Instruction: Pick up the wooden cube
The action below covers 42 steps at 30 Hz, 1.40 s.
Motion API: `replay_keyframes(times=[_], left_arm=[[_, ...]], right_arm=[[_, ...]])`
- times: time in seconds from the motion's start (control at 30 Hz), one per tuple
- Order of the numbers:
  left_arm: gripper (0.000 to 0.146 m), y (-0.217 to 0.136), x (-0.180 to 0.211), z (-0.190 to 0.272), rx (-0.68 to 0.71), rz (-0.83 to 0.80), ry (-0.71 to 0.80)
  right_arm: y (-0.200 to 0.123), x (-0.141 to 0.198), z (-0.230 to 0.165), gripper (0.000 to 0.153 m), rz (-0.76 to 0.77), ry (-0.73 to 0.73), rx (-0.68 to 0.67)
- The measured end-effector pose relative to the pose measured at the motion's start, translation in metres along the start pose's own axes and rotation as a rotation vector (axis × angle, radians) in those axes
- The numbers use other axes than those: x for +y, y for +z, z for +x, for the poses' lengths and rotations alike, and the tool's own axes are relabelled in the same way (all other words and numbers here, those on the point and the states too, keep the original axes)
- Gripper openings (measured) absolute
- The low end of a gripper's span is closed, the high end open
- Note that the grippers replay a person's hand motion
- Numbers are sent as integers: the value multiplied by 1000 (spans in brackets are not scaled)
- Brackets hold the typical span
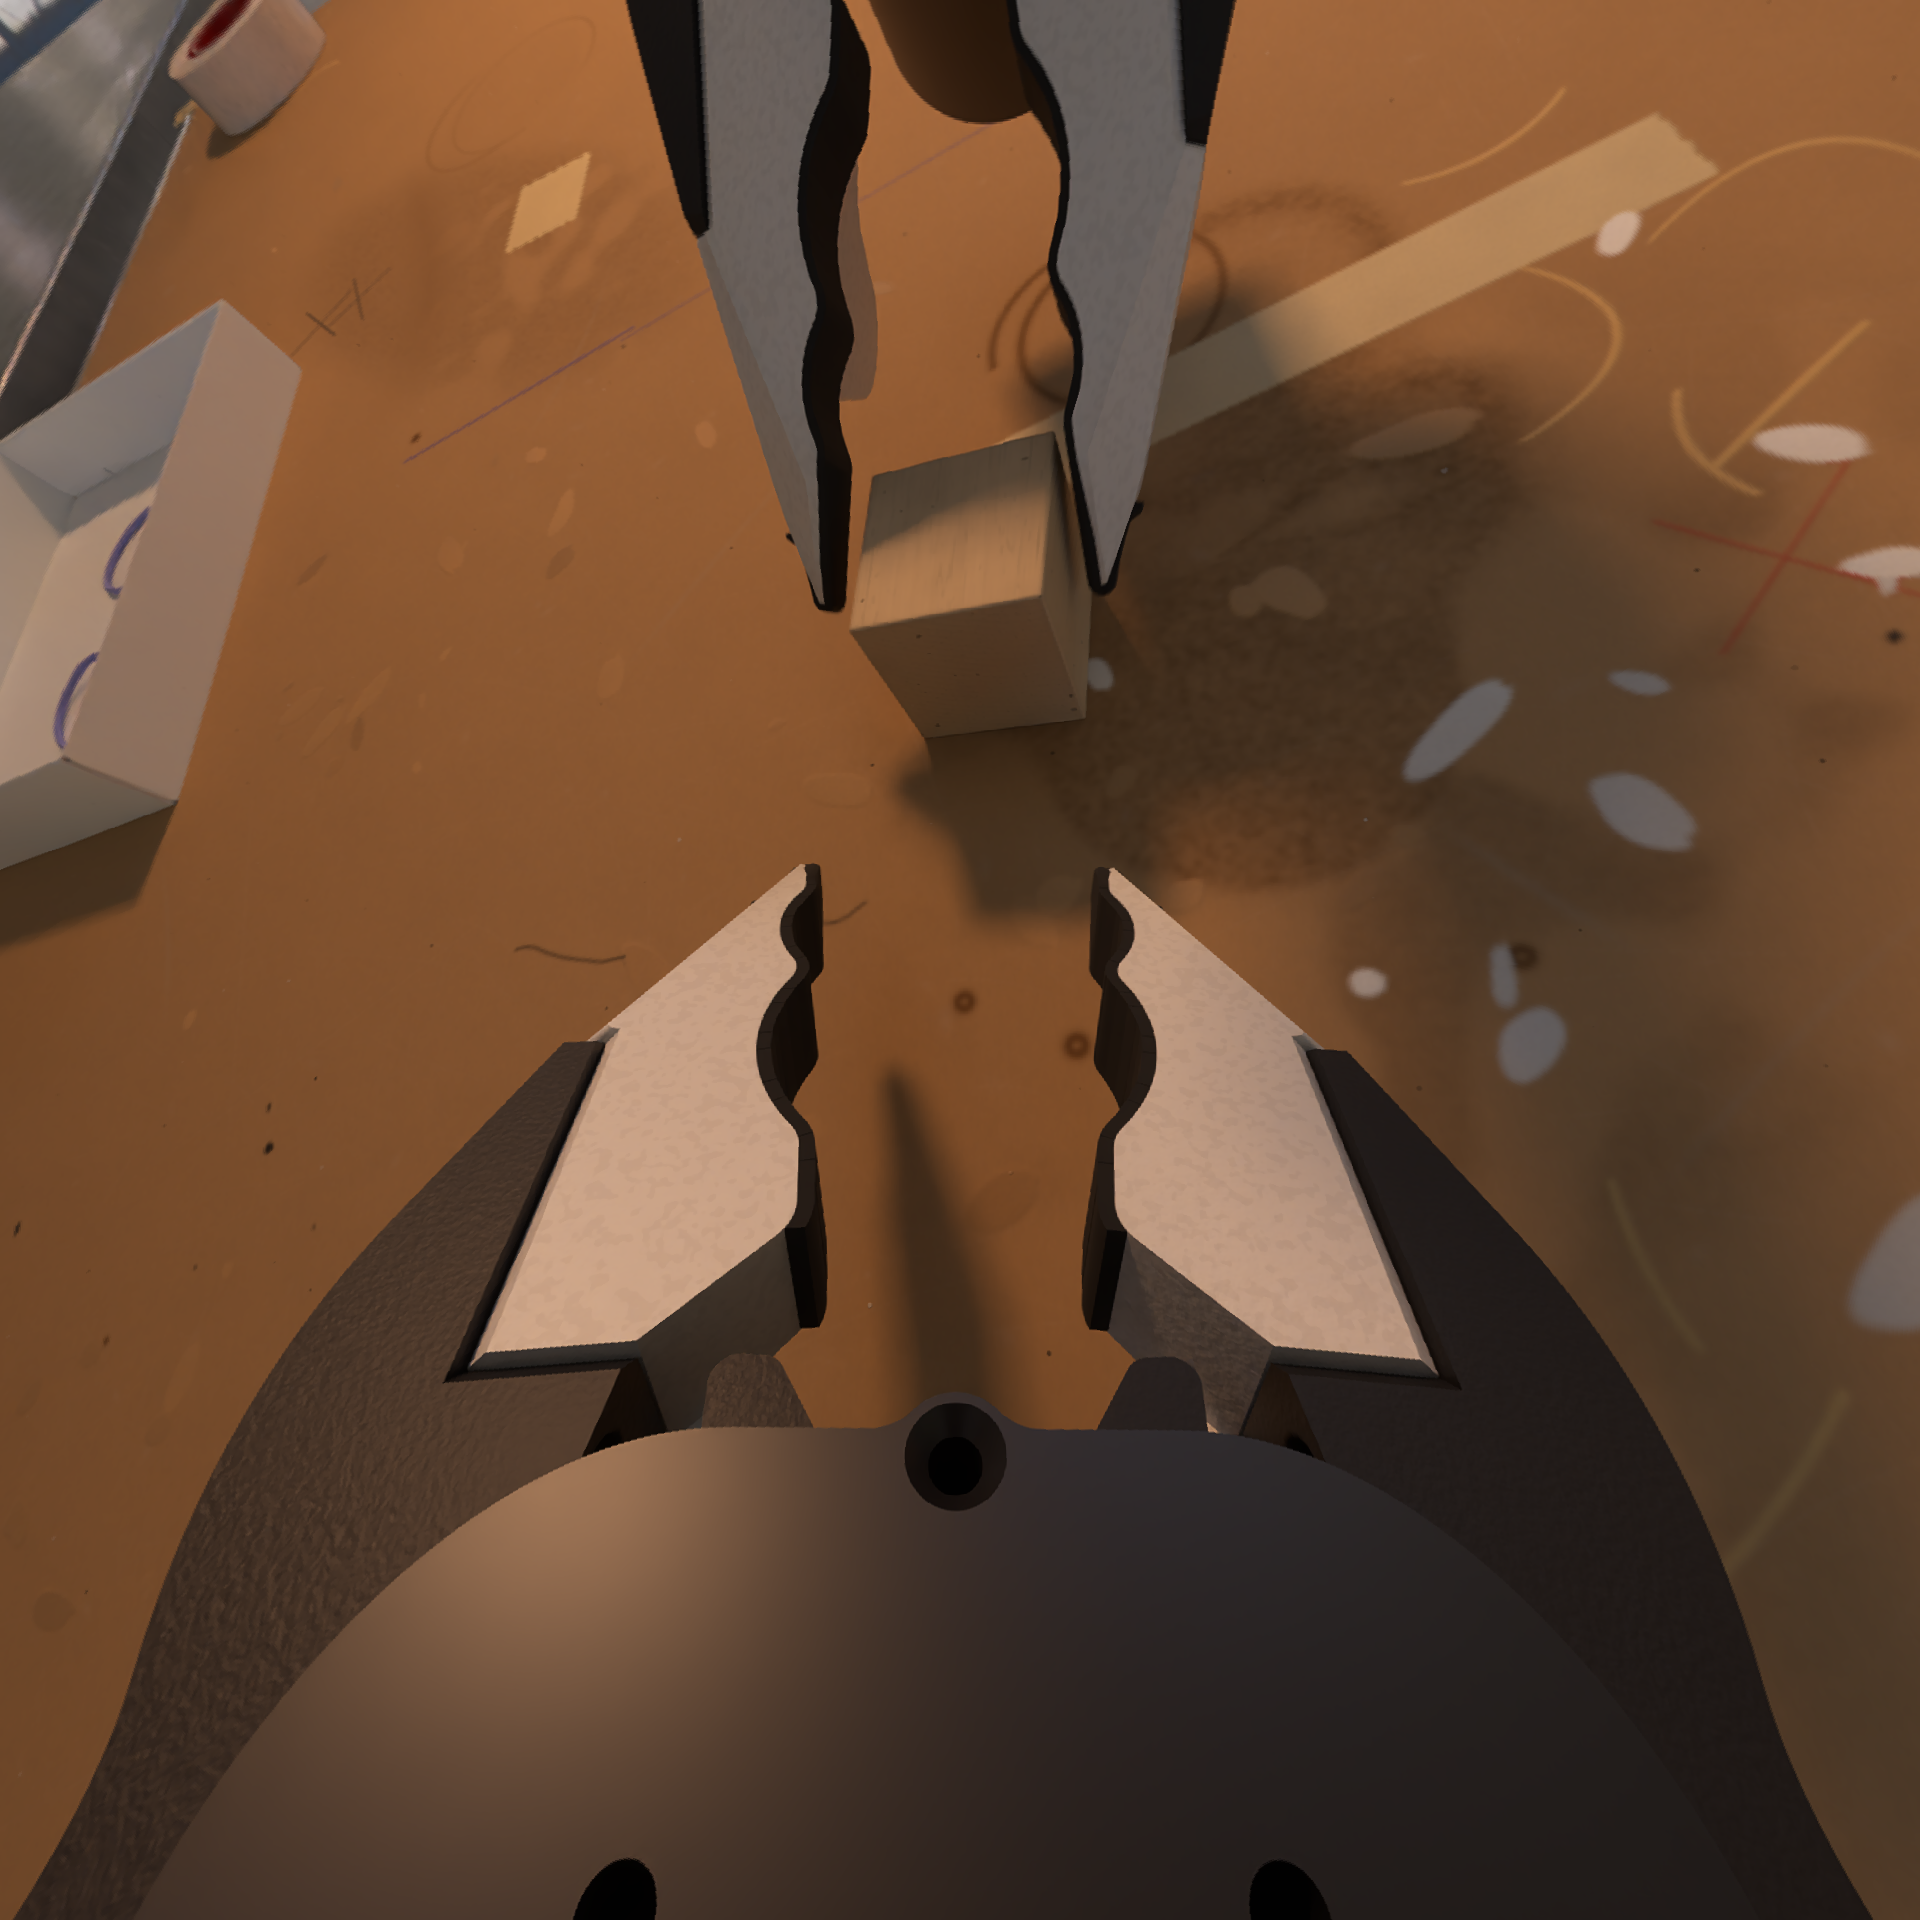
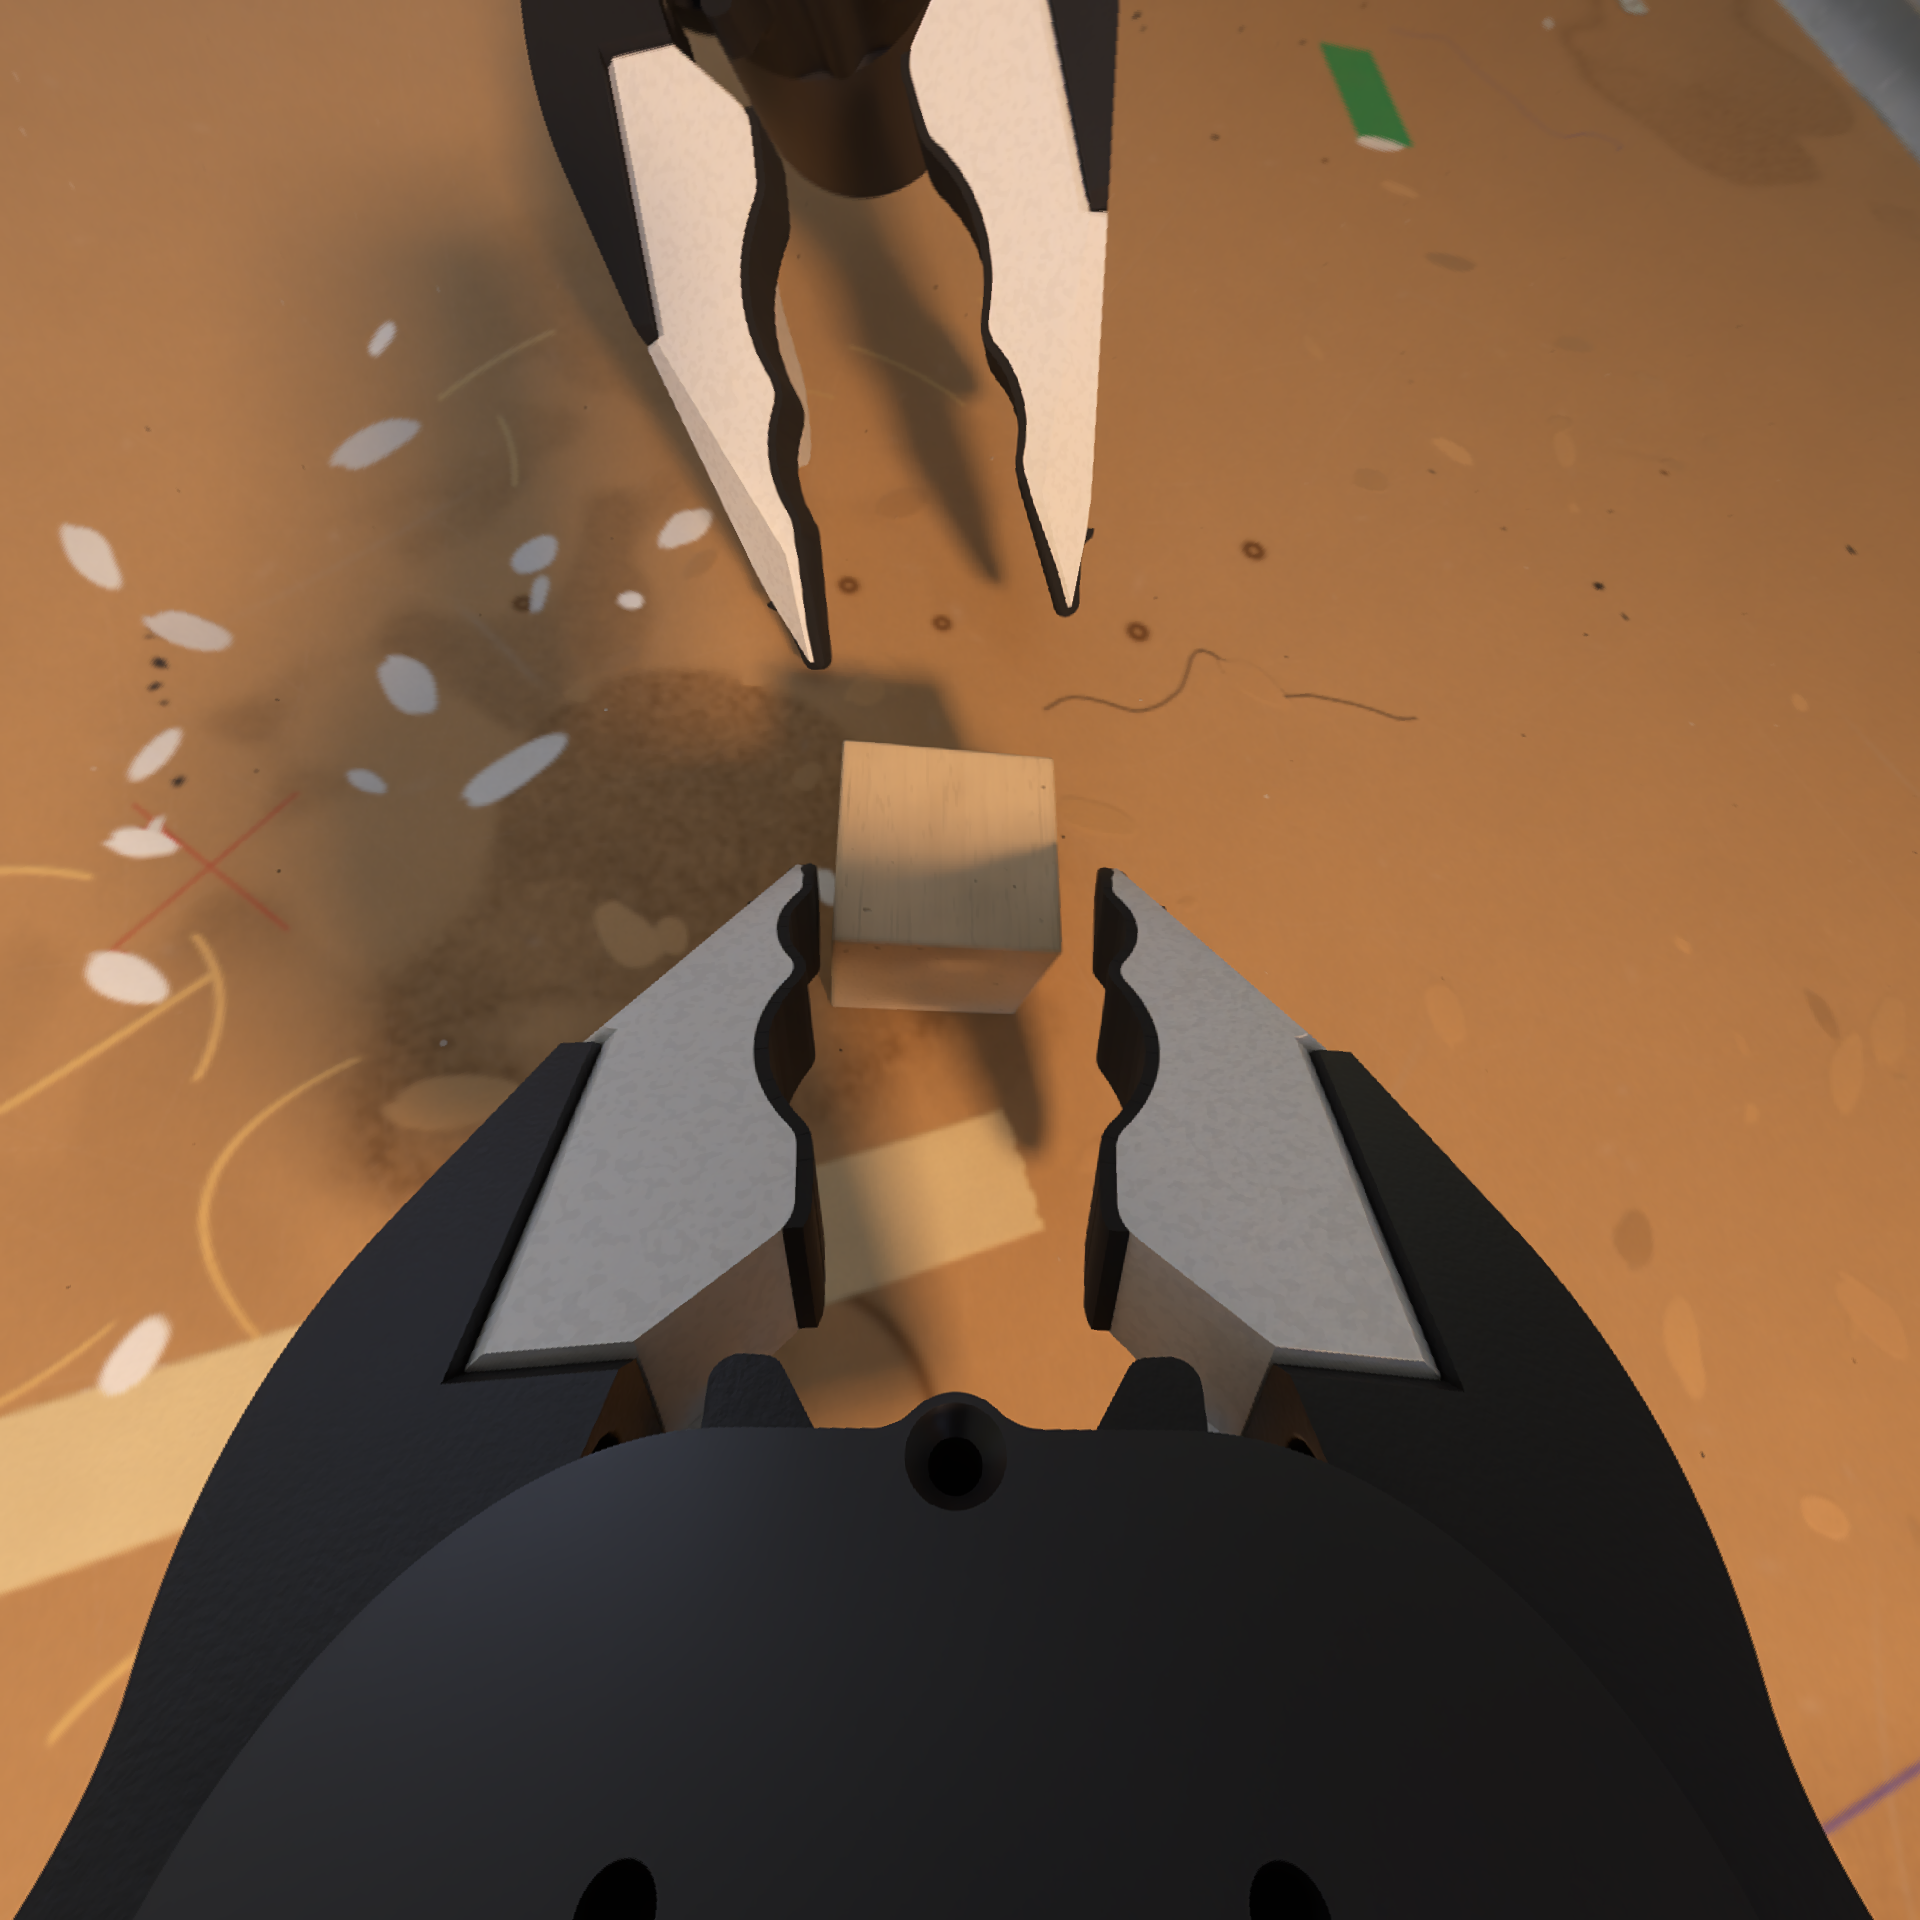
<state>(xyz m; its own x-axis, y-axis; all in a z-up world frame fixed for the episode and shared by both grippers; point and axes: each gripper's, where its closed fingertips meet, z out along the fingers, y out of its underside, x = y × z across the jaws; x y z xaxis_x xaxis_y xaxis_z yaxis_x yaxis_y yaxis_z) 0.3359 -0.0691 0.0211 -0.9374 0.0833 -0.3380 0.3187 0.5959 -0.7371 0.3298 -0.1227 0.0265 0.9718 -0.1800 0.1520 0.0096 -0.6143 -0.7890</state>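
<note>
The wooden cube (image 1: 966, 582) is pale, and it rests on the brown, paint-flecked table (image 1: 520, 935). My right gripper (image 2: 956, 878) is open, with its fingertips on either side of the cube (image 2: 945, 862). Its left fingertip is close to the cube's side and the right one stands a little apart. From the left wrist view the right gripper (image 1: 966, 594) comes down from the top and straddles the cube. My left gripper (image 1: 956, 878) is open and empty, short of the cube and facing it. It shows beyond the cube in the right wrist view (image 2: 940, 634).
A white open box (image 1: 125, 582) stands at the left, with a roll of tape (image 1: 244, 62) behind it near the table's grey edge. A tan tape strip (image 1: 1351, 281) lies flat past the cube. A green piece (image 2: 1366, 94) lies far off.
</note>
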Motion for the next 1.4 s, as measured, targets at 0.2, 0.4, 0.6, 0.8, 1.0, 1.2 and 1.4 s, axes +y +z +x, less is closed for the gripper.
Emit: replay_keyframes(times=[0.2,0.4,0.6,0.8,1.0,1.2,1.4], left_arm=[[39,4,2,4,6,-29,17],[38,1,0,0,8,-7,-47],[53,-1,4,1,60,-25,-136],[55,1,8,-5,23,-52,-177],[54,2,11,-7,-26,-110,-178],[54,2,12,-7,-26,-119,-193],[54,-9,14,-9,10,-55,-266]], right_arm=[[9,-3,2,46,-23,-26,34],[4,-25,8,46,104,3,42],[6,-38,15,46,156,19,85],[10,-45,21,46,168,28,126],[19,-53,20,46,162,8,142],[30,-64,20,46,169,4,158],[35,-66,20,46,179,-9,180]])
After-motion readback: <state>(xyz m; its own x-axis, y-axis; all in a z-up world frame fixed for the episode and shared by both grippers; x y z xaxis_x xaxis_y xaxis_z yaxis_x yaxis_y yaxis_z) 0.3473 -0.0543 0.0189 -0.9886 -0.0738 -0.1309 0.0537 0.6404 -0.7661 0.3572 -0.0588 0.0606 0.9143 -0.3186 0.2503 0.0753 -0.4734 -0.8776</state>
